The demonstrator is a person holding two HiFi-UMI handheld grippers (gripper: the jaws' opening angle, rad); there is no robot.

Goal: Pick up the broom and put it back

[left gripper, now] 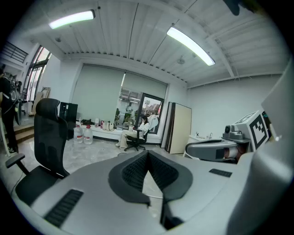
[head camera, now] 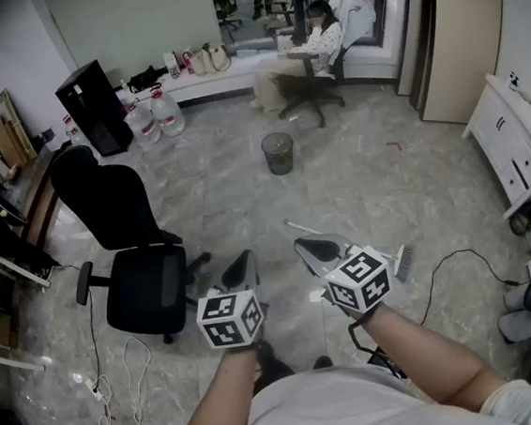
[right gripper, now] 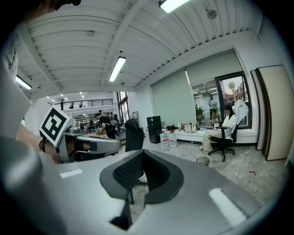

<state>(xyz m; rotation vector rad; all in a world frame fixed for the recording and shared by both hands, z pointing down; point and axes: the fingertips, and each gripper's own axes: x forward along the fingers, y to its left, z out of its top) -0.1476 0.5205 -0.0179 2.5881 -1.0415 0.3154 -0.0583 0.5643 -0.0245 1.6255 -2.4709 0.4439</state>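
The broom lies on the floor in front of me: its thin pale handle (head camera: pixel 296 224) runs up-left, and its light bristle head (head camera: pixel 404 260) shows just right of my right hand. The right gripper hides the middle of it. My right gripper (head camera: pixel 305 246) hovers above the broom, and its jaws (right gripper: pixel 143 154) are shut with nothing between them. Beside it, my left gripper (head camera: pixel 245 258) is also held off the floor, with its jaws (left gripper: pixel 147 154) shut and empty. Both point slightly down into the room. The broom shows in neither gripper view.
A black office chair (head camera: pixel 131 259) stands close on the left, with white cables (head camera: pixel 125 401) on the floor below it. A small bin (head camera: pixel 278 153) is ahead. Water bottles (head camera: pixel 156 114) and a seated person (head camera: pixel 321 39) are by the far window. A white cabinet (head camera: pixel 520 142) lines the right wall.
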